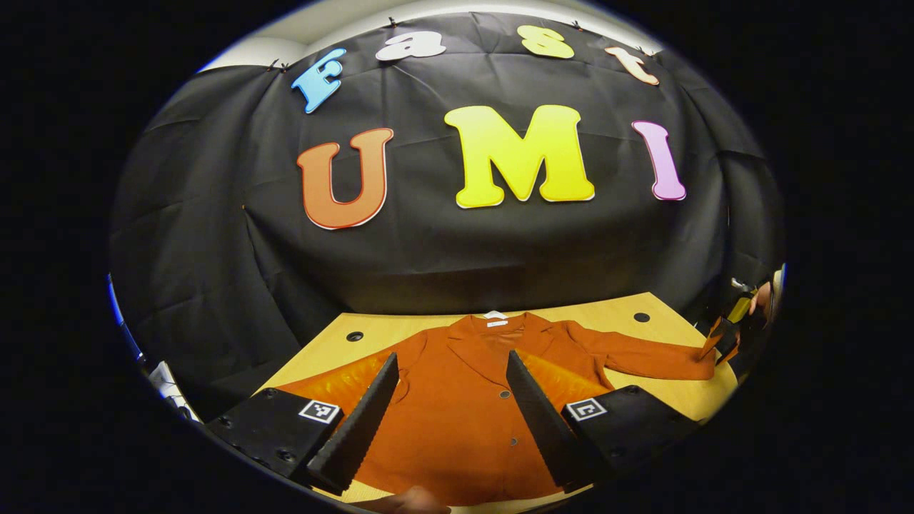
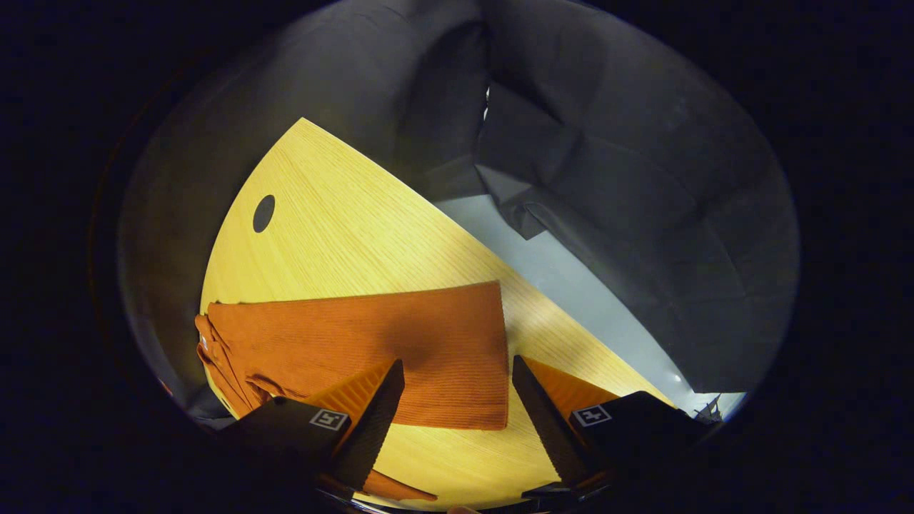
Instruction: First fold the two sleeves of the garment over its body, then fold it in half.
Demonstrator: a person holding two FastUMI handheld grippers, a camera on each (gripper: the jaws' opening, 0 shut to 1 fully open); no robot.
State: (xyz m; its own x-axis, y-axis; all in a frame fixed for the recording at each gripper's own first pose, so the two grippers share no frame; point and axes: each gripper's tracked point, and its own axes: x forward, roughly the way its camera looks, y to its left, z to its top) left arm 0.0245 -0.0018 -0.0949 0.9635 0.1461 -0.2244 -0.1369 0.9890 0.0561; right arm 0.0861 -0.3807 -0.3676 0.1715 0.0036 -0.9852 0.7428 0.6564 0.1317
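The orange garment (image 1: 457, 407) lies flat on my pale wooden table (image 1: 664, 318), collar at 12 o'clock toward the black cloth wall (image 1: 214, 235). My left claw (image 1: 451, 407) hangs above its body, jaws wide, holding nothing. My right claw (image 2: 457, 407) gapes over the sleeve (image 2: 400, 343), likewise gripping nothing.

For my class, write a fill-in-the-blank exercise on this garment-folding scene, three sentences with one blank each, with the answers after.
1. The rust-orange knitted cardigan lies on a light ____ table.
2. In the right gripper view, the right hand-held gripper hovers over the cuff end of one ____.
3. The left hand-held gripper has its fingers ____, gripping nothing.

Missing words: wooden; sleeve; open
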